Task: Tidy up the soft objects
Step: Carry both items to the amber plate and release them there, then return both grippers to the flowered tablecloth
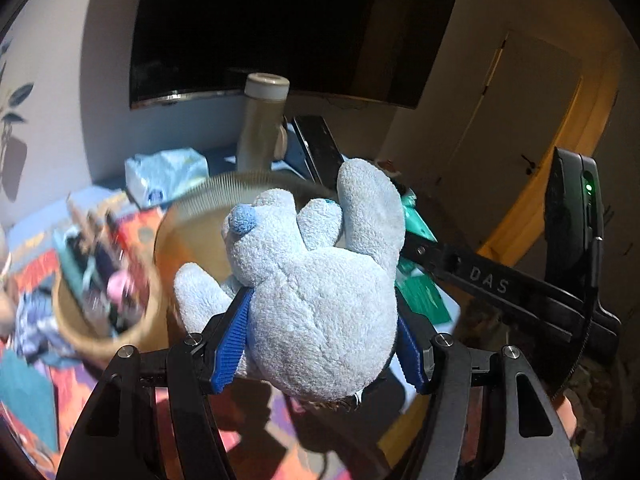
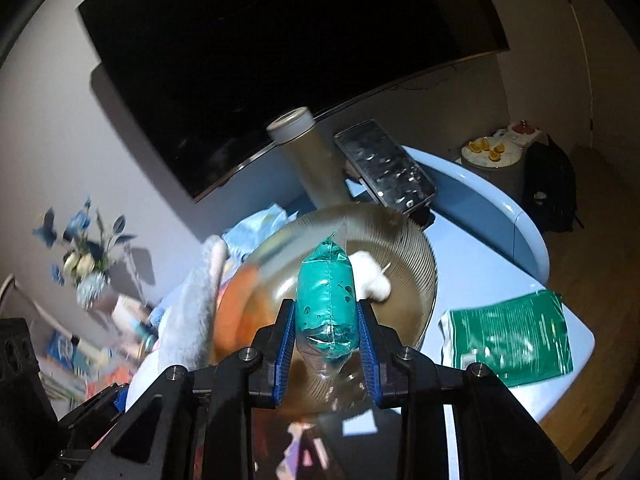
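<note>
A pale blue plush toy (image 1: pixel 320 300) with long floppy ears is held clamped between the blue-padded jaws of the left gripper (image 1: pixel 324 344), its ears pointing forward and away from the gripper, above the near rim of a ribbed, translucent amber plastic bowl (image 1: pixel 188 240). The bowl lies directly ahead of and below the toy, so a short forward and downward move is judged sufficient for a drop.

In the right wrist view, a teal, liquid-filled soft plastic pouch (image 2: pixel 326 304) is pinched by the right gripper (image 2: pixel 326 340), its long axis running straight forward along the fingers, its sealed tip reaching over the same bowl (image 2: pixel 416 264). A small white soft object (image 2: pixel 372 276) is seen already inside the bowl, just right of the pouch.

Beyond the bowl stand a tall cloudy cylindrical bottle (image 2: pixel 308 152) and a black smartphone (image 2: pixel 384 166); a flat green foil packet (image 2: pixel 508 336) lies to the bowl's right on the light blue table (image 2: pixel 480 184). Neither gripper is clearly nearer the bowl; both loads hang over it.
</note>
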Demonstrator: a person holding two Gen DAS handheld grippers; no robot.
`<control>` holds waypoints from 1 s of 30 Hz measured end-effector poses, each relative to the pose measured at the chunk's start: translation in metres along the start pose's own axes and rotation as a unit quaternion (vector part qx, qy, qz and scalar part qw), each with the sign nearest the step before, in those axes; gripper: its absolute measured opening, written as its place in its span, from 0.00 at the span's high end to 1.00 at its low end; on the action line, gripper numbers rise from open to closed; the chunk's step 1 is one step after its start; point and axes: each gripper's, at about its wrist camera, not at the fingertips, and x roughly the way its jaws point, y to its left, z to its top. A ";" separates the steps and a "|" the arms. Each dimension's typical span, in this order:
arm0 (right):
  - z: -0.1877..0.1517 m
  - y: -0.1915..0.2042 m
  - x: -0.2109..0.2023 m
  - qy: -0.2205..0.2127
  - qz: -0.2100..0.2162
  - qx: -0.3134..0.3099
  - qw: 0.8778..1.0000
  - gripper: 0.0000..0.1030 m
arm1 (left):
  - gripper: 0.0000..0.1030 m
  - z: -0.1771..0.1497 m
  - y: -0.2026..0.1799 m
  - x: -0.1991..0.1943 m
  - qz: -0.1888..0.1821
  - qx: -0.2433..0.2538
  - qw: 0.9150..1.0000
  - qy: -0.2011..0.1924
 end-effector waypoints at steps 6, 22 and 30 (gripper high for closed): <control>0.011 -0.017 0.033 0.025 0.003 0.023 0.999 0.72 | 0.39 0.015 -0.003 0.036 0.061 0.030 0.998 -0.011; -0.004 -0.041 0.026 0.056 0.014 0.073 0.996 0.47 | 0.25 0.012 -0.009 0.001 0.074 0.049 0.994 -0.059; -0.033 -0.012 0.010 0.072 0.032 0.066 0.995 0.32 | 0.21 -0.025 -0.006 -0.054 0.105 0.050 0.991 -0.071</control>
